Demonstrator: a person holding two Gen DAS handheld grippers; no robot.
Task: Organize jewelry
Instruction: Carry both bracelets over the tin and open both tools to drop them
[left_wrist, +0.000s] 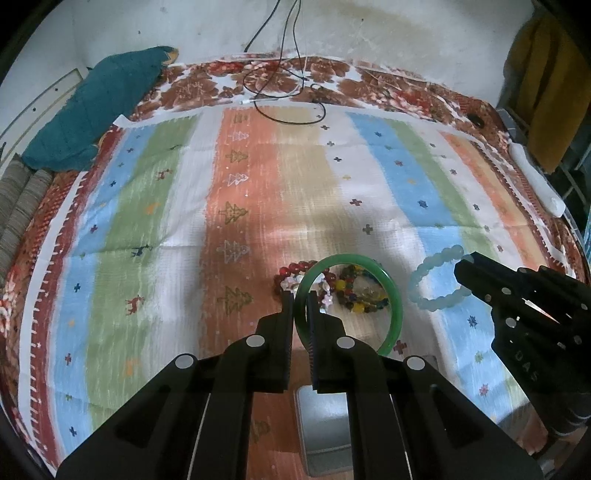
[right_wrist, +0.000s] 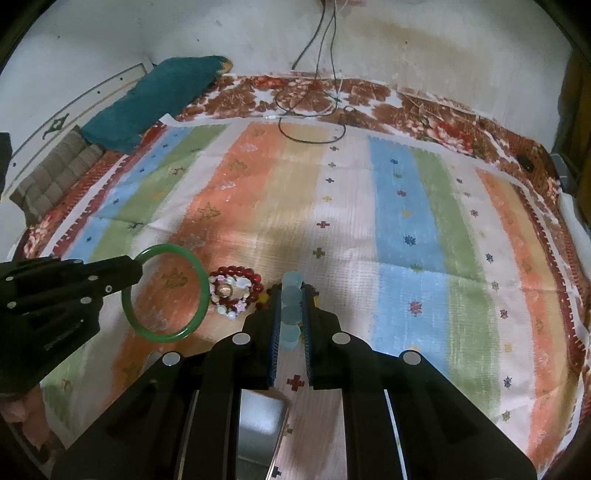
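Surface: striped cloth (left_wrist: 258, 177) w/ small tree, deer & cross motifs, spread over a red-brown floral bedcover (left_wrist: 207, 83); stained white wall behind
Background: teal cloth (left_wrist: 92, 110) bunched at far left edge; black cables (left_wrist: 284, 74) hang down wall & loop onto the cover
Left gripper (left_wrist: 301, 299): fingers narrow, clamped on rim of green bangle (left_wrist: 397, 306); bangle held up off the cloth, tilted, its ring open toward the camera
Right gripper (right_wrist: 291, 291): fingers narrow, holding pale blue bead bracelet (right_wrist: 290, 314); beads run in a line between the two pads; in left view most of the loop sticks out past the fingertips, whether it touches the cloth can't tell
Red bead bracelet (right_wrist: 255, 277): lying on orange stripe, wrapped around a white flower-bead bracelet (right_wrist: 236, 308), touching
Multicolour bead bracelet (left_wrist: 354, 291): just beside the red one, seen through the bangle in left view; mostly hidden behind right gripper in right view
Silver tin (left_wrist: 325, 424): near edge, below both grippers, partly hidden by them; contents not visible
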